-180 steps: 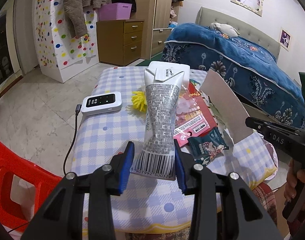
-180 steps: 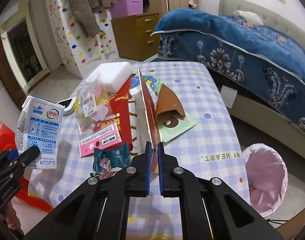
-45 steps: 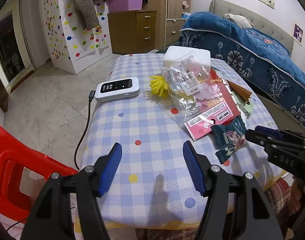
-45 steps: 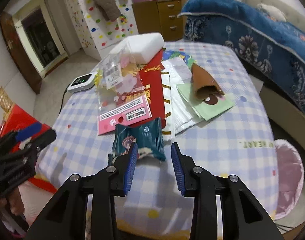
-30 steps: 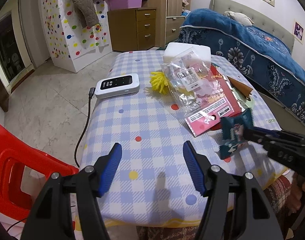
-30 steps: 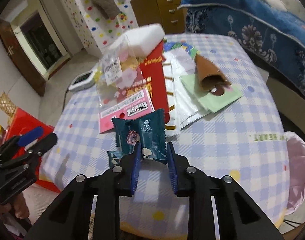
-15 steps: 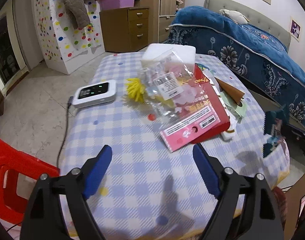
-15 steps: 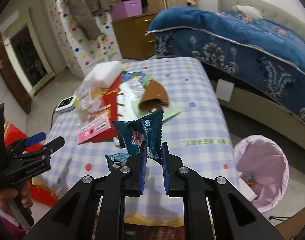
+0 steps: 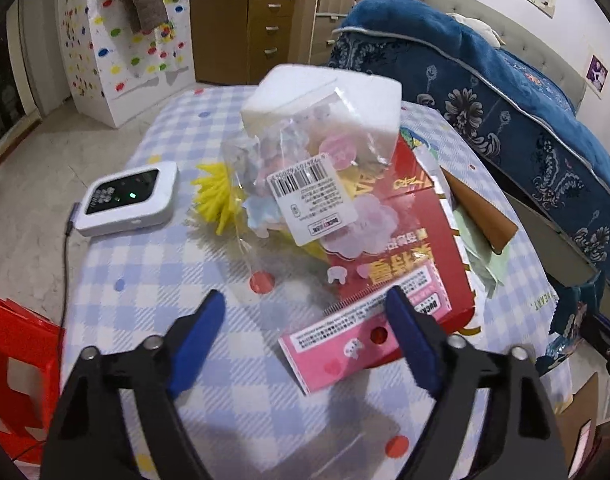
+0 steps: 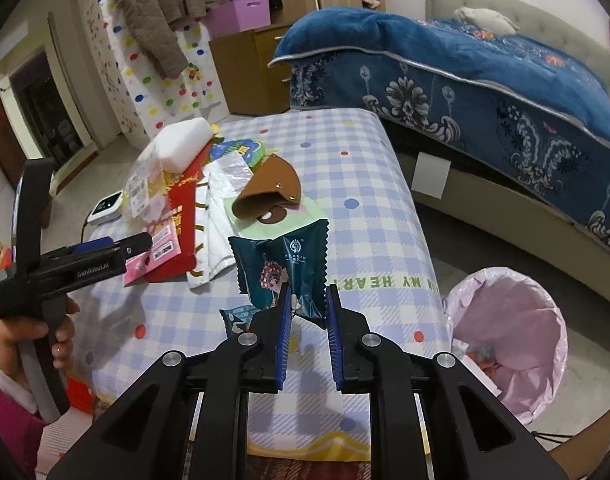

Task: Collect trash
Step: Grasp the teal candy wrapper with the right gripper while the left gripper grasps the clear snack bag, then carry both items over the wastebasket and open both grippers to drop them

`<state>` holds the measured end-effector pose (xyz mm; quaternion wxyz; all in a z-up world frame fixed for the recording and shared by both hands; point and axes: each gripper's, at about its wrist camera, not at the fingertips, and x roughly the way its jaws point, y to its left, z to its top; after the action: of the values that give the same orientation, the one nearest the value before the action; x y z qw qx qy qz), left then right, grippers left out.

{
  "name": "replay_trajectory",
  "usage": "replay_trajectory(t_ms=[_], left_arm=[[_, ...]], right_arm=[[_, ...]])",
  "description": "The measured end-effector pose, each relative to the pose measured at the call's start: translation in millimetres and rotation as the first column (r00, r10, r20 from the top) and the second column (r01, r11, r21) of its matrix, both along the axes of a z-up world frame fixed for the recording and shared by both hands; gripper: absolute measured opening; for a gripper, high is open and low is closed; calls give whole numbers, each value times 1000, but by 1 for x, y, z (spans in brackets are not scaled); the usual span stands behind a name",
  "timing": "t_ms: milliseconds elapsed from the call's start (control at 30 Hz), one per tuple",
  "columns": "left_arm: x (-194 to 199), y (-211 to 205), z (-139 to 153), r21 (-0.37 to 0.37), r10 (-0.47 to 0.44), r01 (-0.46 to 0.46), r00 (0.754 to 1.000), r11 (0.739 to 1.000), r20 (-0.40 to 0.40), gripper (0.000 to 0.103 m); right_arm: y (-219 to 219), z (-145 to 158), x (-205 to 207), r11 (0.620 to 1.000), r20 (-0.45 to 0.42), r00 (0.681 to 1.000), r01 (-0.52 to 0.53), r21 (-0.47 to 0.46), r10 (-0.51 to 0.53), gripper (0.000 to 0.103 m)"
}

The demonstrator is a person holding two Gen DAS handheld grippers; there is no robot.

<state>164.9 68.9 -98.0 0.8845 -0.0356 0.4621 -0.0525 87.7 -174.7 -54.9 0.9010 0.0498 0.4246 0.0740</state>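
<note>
Honestly, the right gripper [image 10: 307, 312] only pinches the crinkly dark-teal foil snack wrapper [image 10: 283, 266] by its bottom edge, so it could slip before reaching the pink-lined trash bin [image 10: 513, 340] beside the table. Further out, the left gripper [image 9: 305, 324] hovers empty, jaws closing, over the clear plastic bag with pink header card [image 9: 329, 344]; that slick film may slide away.

A white handheld device [image 9: 127, 204] is lying on the checked tablecloth [image 9: 173, 256], its cable trailing over the edge. A blue floral blanket [image 10: 485, 80] is covering the bed. A brown jacket [image 10: 157, 12] is hanging beside the wooden drawers [image 9: 245, 36].
</note>
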Motion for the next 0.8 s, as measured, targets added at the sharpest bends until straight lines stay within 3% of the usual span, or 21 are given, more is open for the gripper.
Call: replay_trajectory(t_ms=[167, 233, 400, 500, 800], left_arm=[[5, 5, -6, -68, -13, 14, 1000, 998, 7, 66], [6, 8, -6, -99, -18, 18, 1000, 995, 11, 58], [0, 11, 2, -116, -18, 22, 999, 993, 31, 12], [-14, 9, 18, -103, -34, 42, 996, 994, 80, 4], [-70, -2, 74, -107, -79, 104, 973, 989, 216, 3]], right_arm=[[0, -3, 2, 1000, -8, 1000, 4, -1, -4, 18], [0, -3, 1, 1000, -8, 1000, 4, -2, -4, 18], [0, 1, -3, 1000, 1, 1000, 7, -9, -7, 18], [0, 6, -8, 1000, 12, 1000, 11, -12, -11, 18], [-7, 19, -26, 999, 43, 999, 34, -7, -34, 20]])
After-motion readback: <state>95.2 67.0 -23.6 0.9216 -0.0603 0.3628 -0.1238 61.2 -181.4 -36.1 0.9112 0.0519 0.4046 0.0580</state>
